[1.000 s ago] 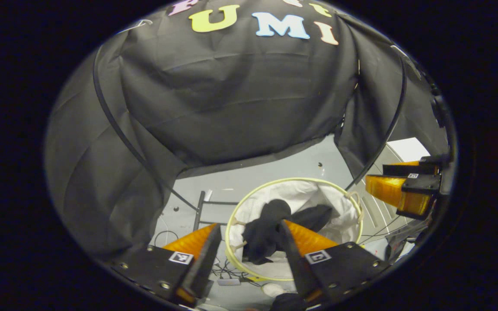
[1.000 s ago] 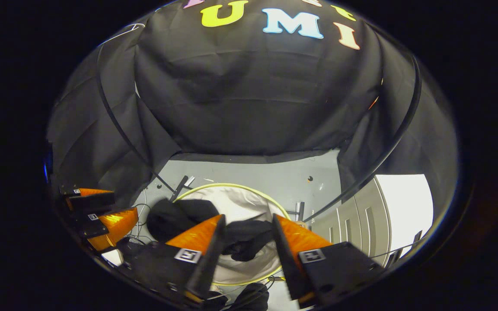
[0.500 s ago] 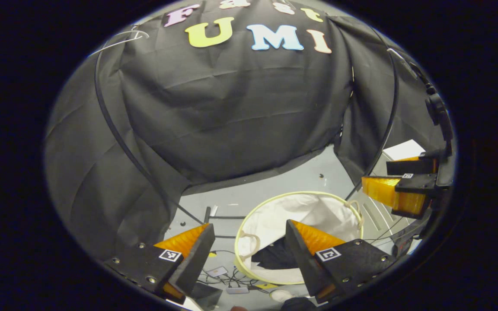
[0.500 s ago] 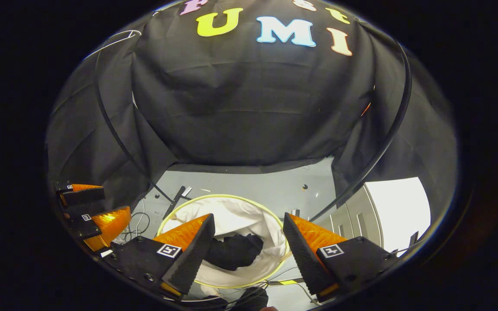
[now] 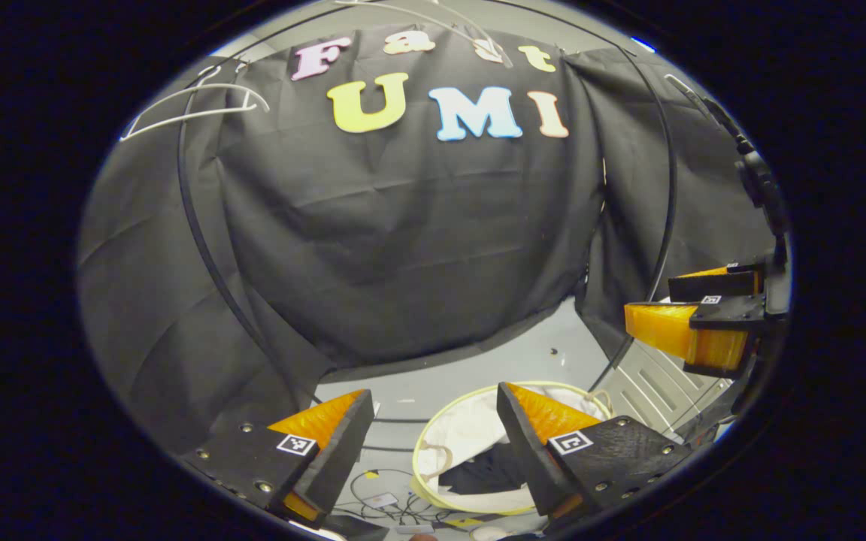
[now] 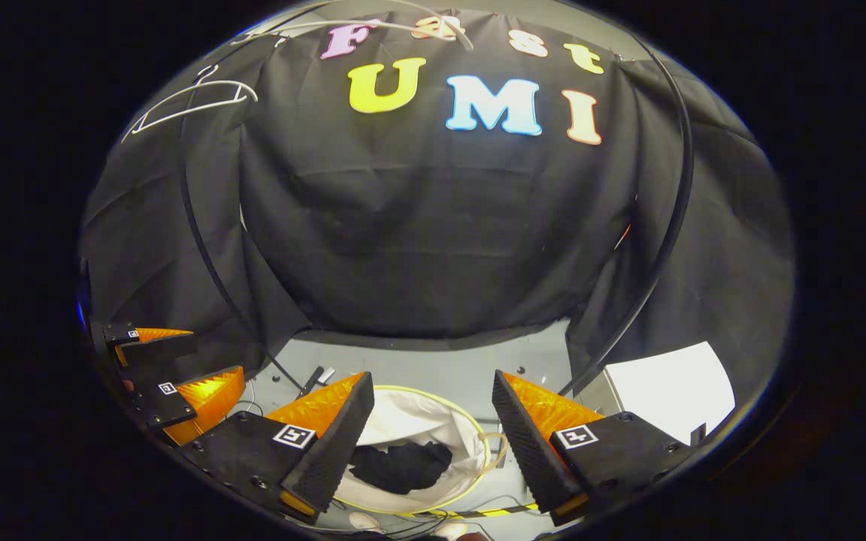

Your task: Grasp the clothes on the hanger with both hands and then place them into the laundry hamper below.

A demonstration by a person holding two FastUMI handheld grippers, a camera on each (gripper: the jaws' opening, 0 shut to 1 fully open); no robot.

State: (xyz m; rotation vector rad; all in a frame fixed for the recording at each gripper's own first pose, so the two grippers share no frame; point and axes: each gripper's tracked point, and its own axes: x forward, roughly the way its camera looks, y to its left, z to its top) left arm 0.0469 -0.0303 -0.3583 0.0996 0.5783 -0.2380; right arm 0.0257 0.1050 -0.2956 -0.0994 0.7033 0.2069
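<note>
Your clothes (image 6: 401,466) lie as a dark crumpled heap at the bottom of the laundry hamper (image 6: 433,496), against its white lining; in the left gripper view you see the same dark cloth (image 5: 489,475) low inside the pale round rim (image 5: 433,443). The hamper stands on grey floor (image 6: 433,364) with cables (image 5: 380,507) beside it and the black booth cloth hanging behind. A bare white hanger (image 6: 192,101) hangs high at the upper left. Your left gripper (image 5: 433,406) and right gripper (image 6: 433,391) both hover above the hamper, well clear of its rim, fingers spread wide and holding nothing, touching nothing
</note>
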